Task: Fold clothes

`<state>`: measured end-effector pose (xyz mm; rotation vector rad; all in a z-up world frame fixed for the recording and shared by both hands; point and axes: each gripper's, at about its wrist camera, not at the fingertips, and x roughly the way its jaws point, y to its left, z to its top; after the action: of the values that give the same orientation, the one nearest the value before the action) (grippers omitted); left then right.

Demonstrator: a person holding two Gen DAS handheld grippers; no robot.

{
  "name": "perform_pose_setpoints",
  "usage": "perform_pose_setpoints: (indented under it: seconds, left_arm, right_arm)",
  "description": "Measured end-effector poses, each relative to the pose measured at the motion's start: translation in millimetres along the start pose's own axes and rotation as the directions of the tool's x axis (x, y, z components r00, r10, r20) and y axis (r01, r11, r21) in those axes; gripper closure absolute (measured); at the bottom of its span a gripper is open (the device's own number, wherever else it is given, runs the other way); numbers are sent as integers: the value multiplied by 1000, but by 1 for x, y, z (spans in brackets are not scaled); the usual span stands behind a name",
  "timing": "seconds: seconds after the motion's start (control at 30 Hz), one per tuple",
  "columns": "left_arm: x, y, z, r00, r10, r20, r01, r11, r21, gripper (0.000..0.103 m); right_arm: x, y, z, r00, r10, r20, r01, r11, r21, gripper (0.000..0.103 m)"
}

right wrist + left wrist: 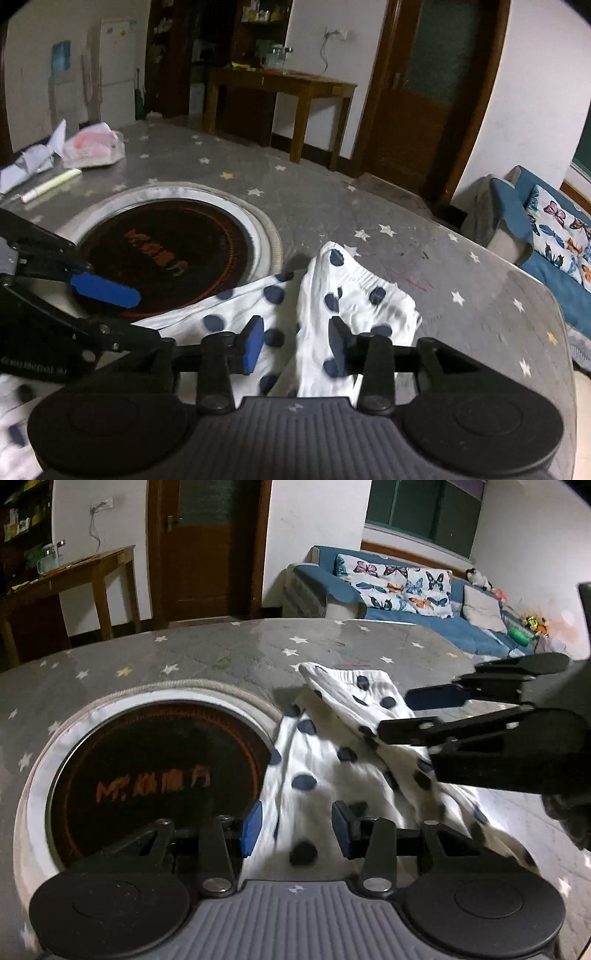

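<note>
Both grippers, left (296, 825) and right (295, 345), hover with jaws apart over the polka-dot garment (325, 753), which lies beside the round cooktop (155, 775).

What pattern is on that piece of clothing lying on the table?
The garment is white with dark navy polka dots, clearest in the right wrist view.

Star-print tablecloth (406, 206), inset round cooktop (166, 258)
</note>
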<state>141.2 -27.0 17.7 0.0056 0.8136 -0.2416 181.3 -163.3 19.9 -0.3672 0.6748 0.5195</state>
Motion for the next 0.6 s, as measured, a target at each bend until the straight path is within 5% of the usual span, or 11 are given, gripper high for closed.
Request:
perform_pose_setpoints:
  seconds: [0.3,0.6]
  left_arm:
    - [50,5,25,999,37,-28,-36,998,49,57]
    - [80,-13,47,1000,19,2,-19,990,136,57]
  right_arm:
    - [60,-25,11,997,32,-65,-29,999,45,66]
    - [60,-46,4,998,27,-54,-22,995,93,96]
